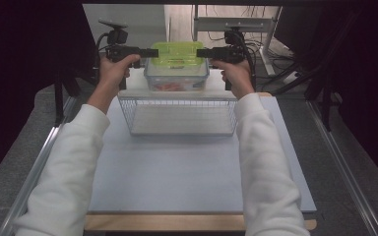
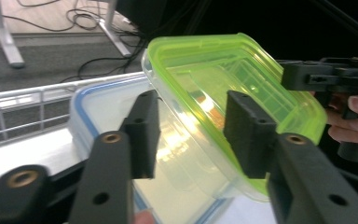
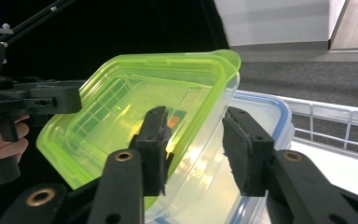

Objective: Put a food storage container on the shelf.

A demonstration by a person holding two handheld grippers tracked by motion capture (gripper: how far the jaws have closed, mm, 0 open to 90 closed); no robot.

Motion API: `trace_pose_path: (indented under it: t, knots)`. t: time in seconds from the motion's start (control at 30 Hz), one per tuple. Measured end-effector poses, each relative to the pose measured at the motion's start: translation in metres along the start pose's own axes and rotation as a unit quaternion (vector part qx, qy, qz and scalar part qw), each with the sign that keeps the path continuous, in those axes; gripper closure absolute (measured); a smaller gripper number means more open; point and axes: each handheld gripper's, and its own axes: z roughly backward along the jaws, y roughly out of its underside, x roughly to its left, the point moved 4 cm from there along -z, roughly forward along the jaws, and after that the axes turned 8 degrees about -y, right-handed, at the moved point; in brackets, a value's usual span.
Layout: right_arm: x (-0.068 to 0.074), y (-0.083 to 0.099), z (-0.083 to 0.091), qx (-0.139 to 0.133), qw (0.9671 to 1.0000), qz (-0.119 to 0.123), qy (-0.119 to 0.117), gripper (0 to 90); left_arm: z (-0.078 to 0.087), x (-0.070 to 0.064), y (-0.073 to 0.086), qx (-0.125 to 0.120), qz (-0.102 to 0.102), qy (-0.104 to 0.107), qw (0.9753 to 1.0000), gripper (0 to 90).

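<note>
Both grippers, left gripper (image 1: 153, 52) and right gripper (image 1: 200, 52), clamp the green-lidded container (image 1: 176, 53) above the blue-rimmed box (image 1: 176, 81); keep it level, hands together, toward the wire basket (image 1: 128, 114).

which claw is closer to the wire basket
About even; neither is clearly nearer. The left claw and right claw flank the green-lidded box, both above and behind the basket.

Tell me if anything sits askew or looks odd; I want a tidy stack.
Nothing spilled or damaged. The green-lidded container is not resting flat: it is held between the left gripper and right gripper above the blue-lidded container beyond the wire basket, and both gripper views show it tilted against the lid below.
</note>
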Motion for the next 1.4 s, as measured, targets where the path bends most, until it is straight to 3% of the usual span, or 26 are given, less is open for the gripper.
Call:
trace_pose_path:
  t: [0.1,0.23,0.47,0.57,0.7,0.77,0.9,0.97,1.07,1.2,1.4]
  knots:
    - [-0.002,0.000,0.000,-0.008,0.9999,-0.010,0.007,49.4,0.001,0.001,-0.001,-0.009,0.000,-0.004,1.0000,41.2]
    - [-0.001,-0.003,0.012,-0.041,0.9991,-0.005,0.012,43.5,0.012,-0.001,-0.004,-0.035,0.003,0.004,0.9994,26.4]
    - [0.006,0.003,0.043,-0.062,0.9980,0.009,0.009,44.8,0.035,-0.007,0.010,-0.050,-0.028,0.001,0.9983,23.9]
    - [0.010,0.014,0.052,-0.064,0.9978,0.015,0.005,45.4,0.043,-0.007,0.023,-0.057,-0.027,0.006,0.9980,25.6]
    - [0.014,0.030,0.057,-0.058,0.9981,0.022,-0.002,45.2,0.050,-0.011,0.042,-0.055,-0.050,0.002,0.9972,36.7]
    - [0.015,0.036,0.058,-0.055,0.9981,0.027,-0.002,44.1,0.052,-0.013,0.050,-0.050,-0.067,-0.002,0.9965,48.6]
    - [0.015,0.045,0.057,-0.054,0.9980,0.032,-0.002,42.2,0.049,-0.018,0.060,-0.040,-0.092,0.012,0.9948,79.5]
    - [0.016,0.047,0.056,-0.055,0.9979,0.034,-0.004,42.0,0.043,-0.022,0.062,-0.032,-0.107,0.012,0.9937,87.0]
    - [0.016,0.051,0.056,-0.056,0.9978,0.035,-0.006,41.6,0.031,-0.027,0.061,-0.026,-0.113,0.016,0.9931,89.9]
    - [0.015,0.055,0.058,-0.057,0.9977,0.036,-0.008,41.6,0.017,-0.029,0.058,-0.026,-0.105,0.023,0.9939,89.9]
    - [0.013,0.061,0.062,-0.052,0.9978,0.040,-0.007,41.6,0.010,-0.030,0.056,-0.029,-0.098,0.028,0.9943,89.4]
